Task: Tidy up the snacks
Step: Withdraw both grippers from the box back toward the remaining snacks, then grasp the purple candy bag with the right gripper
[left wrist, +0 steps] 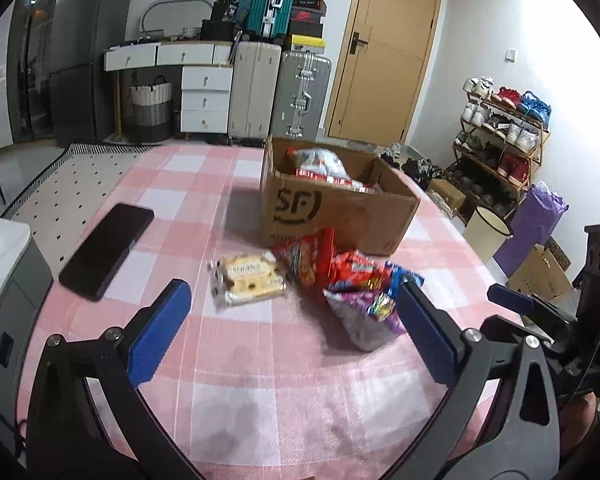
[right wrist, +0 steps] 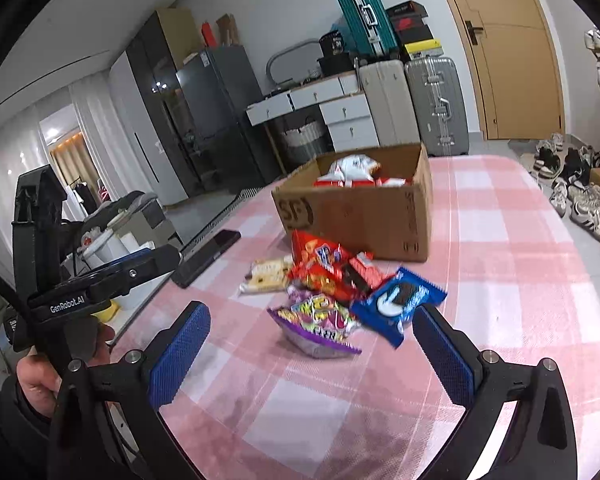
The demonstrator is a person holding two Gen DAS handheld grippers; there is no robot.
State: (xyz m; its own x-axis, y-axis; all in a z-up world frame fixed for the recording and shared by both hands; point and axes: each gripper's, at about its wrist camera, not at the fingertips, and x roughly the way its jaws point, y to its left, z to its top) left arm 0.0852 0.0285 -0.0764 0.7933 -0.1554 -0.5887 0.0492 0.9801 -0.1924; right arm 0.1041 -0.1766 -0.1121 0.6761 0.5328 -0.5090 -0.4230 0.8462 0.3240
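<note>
From the left wrist view, your left gripper point(left wrist: 290, 316) stood with its jaws spread wide and nothing between them, above the pink checked tablecloth point(left wrist: 260, 400). The loose snacks lay just ahead in front of the cardboard box point(left wrist: 340, 208): a pale biscuit pack point(left wrist: 248, 280) on its own, then a red bag point(left wrist: 312, 260) overlapping a purple bag point(left wrist: 364, 316). Because those bags were piled and touching, closing on 1 could have dragged or pinched its neighbour. The dark phone point(left wrist: 108, 250) lay near the left finger's side, so a wide sweep might have knocked it.

From the right wrist view, your right gripper point(right wrist: 312, 340) was likewise wide open and empty. The purple bag point(right wrist: 316, 328) and a blue cookie pack point(right wrist: 400, 304) sat just beyond its fingertips, close to each other. Both looked like slick film, so I judged a shallow pinch could slip. Your left gripper point(right wrist: 140, 264) hung close beside the right, so 2 reaches into 1 small pile risked a collision.
</note>
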